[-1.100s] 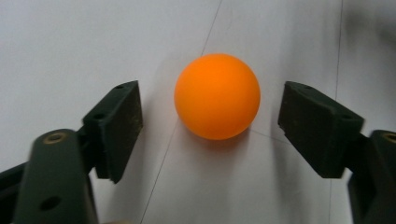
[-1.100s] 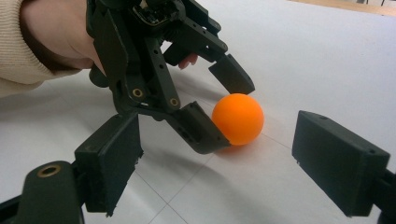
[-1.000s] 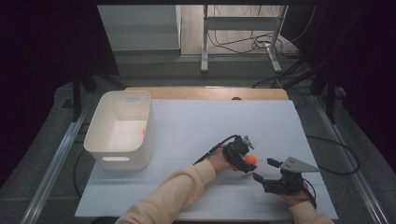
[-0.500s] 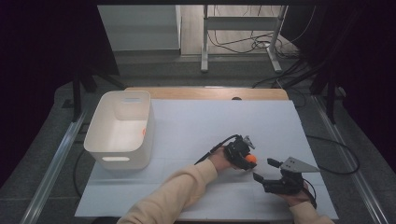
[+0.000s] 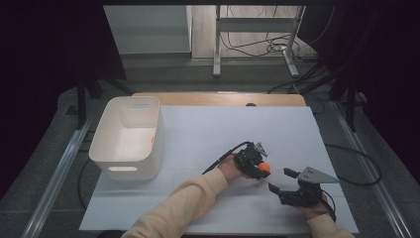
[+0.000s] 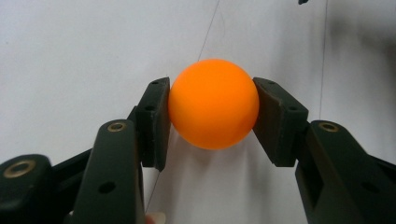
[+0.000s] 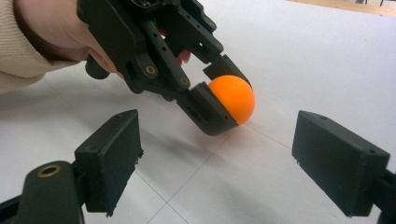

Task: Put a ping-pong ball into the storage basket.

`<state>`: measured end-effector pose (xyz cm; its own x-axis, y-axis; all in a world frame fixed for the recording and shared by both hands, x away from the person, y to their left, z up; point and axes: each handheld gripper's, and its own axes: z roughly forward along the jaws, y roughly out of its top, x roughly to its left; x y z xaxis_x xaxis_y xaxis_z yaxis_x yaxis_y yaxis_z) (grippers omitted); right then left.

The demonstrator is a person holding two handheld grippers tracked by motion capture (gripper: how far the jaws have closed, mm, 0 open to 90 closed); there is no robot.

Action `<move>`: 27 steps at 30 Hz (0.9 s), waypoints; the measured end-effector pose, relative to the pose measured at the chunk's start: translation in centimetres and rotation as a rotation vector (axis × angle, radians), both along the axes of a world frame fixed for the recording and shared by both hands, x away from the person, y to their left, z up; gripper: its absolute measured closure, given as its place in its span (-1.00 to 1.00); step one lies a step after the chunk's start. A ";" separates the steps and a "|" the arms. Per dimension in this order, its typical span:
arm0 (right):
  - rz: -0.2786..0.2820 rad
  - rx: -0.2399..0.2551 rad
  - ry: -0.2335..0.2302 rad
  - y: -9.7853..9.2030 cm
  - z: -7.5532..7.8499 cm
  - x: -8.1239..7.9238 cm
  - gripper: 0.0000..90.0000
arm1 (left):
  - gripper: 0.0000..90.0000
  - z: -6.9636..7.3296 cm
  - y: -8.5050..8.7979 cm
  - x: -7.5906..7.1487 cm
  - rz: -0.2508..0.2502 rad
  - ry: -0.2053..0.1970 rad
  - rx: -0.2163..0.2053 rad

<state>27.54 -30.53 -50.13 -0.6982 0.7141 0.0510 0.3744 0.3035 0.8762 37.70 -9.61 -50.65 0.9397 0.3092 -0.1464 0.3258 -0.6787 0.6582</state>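
Note:
An orange ball (image 6: pixel 213 103) sits low over the white mat between the two black pads of my left gripper (image 6: pixel 212 109), and both pads press on its sides. From above, the ball (image 5: pixel 264 167) and left gripper (image 5: pixel 261 168) are right of the table's middle, held by a hand in a cream sleeve. My right gripper (image 5: pixel 280 180) stands open just to the right and nearer the front edge. It points at the ball (image 7: pixel 236 97) with nothing between its own pads (image 7: pixel 112 149).
A white bin (image 5: pixel 124 171) stands at the left of the mat, with a small orange spot on its right inner wall. The white mat (image 5: pixel 223 129) covers most of the table. Cables trail from both grippers, and a metal frame stands beyond the far edge.

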 end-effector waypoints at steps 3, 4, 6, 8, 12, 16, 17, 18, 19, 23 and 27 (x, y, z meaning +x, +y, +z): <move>0.001 -0.001 0.001 0.0 0.0 0.0 -0.64 | 0.11 0.1 0.4 -0.2 0.010 0.001 -0.010; 0.001 -0.001 0.001 0.0 0.0 0.0 -0.64 | 0.11 0.2 0.6 -0.2 0.007 0.001 -0.014; 0.000 -0.001 0.001 0.0 0.0 0.0 -0.64 | 0.11 0.3 1.0 -0.4 0.012 0.001 -0.030; 0.000 -0.001 0.001 0.0 0.0 0.0 -0.64 | 0.11 0.4 1.2 -0.5 0.017 0.001 -0.037; -0.001 -0.001 0.001 0.0 0.0 0.0 -0.64 | 0.11 0.5 1.8 -0.6 0.025 -0.004 -0.041; -0.001 -0.004 0.001 0.0 0.0 0.0 -0.64 | 0.11 0.6 2.3 -0.8 0.030 0.004 -0.055; -0.001 -0.004 0.002 0.0 0.0 0.0 -0.64 | 0.11 0.6 2.5 -0.8 0.027 0.011 -0.064; -0.001 -0.004 0.001 0.1 0.0 0.0 -0.64 | 0.11 0.7 2.6 -0.8 0.027 0.013 -0.066; -0.001 -0.005 0.001 0.1 0.0 0.0 -0.64 | 0.11 0.8 2.7 -0.9 0.035 0.009 -0.071; -0.002 -0.005 0.000 0.0 0.0 0.0 -0.64 | 0.11 1.1 3.5 -1.0 0.043 -0.002 -0.073; -0.002 -0.007 0.000 0.1 0.0 0.0 -0.64 | 0.11 1.2 3.9 -1.2 0.045 -0.012 -0.073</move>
<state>27.56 -30.45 -50.18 -0.6969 0.7157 0.0460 0.3751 0.3091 0.8739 36.53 -5.69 -49.42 0.9268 0.3405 -0.1585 0.3467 -0.6134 0.7096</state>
